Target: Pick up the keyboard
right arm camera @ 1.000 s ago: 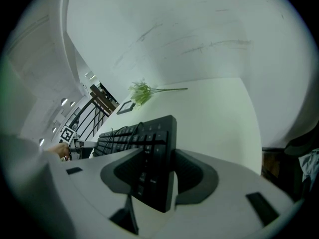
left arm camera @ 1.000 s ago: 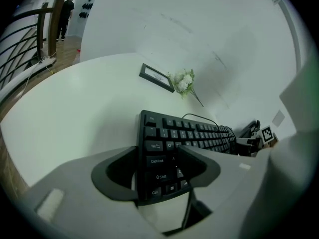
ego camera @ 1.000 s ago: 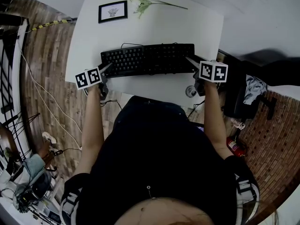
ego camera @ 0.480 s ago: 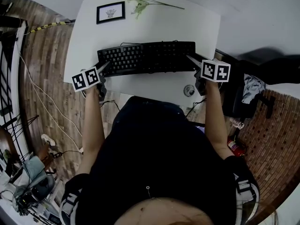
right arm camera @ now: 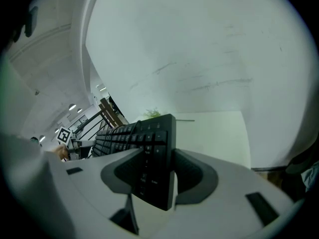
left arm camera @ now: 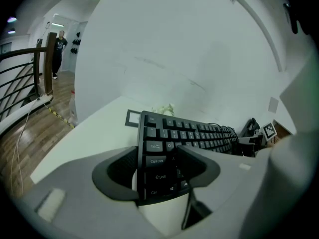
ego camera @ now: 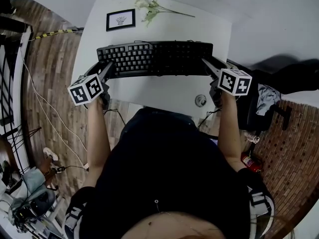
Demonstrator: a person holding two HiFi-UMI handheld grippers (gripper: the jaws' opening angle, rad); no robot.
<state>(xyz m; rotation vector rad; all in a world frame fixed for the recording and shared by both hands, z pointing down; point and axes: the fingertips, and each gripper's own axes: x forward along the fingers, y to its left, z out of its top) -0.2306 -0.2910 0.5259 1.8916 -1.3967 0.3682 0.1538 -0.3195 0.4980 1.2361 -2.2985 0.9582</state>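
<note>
A black keyboard point(ego camera: 154, 59) hangs level above the white table point(ego camera: 164, 91), held at both short ends. My left gripper point(ego camera: 105, 69) is shut on its left end. In the left gripper view the jaws point(left arm camera: 157, 163) clamp the corner by the Shift and Caps Lock keys of the keyboard point(left arm camera: 199, 133). My right gripper point(ego camera: 207, 63) is shut on the right end. In the right gripper view the jaws point(right arm camera: 157, 176) pinch the edge of the keyboard point(right arm camera: 129, 133), one pad on the keys, one under the case. A thin cable leaves its back edge.
A framed picture point(ego camera: 120, 19) and a sprig of white flowers point(ego camera: 152, 5) lie at the table's far edge. A small round disc point(ego camera: 200, 100) sits near the front right. Cables run over the wood floor at left. A dark chair point(ego camera: 259, 108) stands right. A person point(left arm camera: 59, 44) stands far off.
Both grippers have risen with the keyboard between them. It has come off the table and looks larger and nearer the far edge in the head view.
</note>
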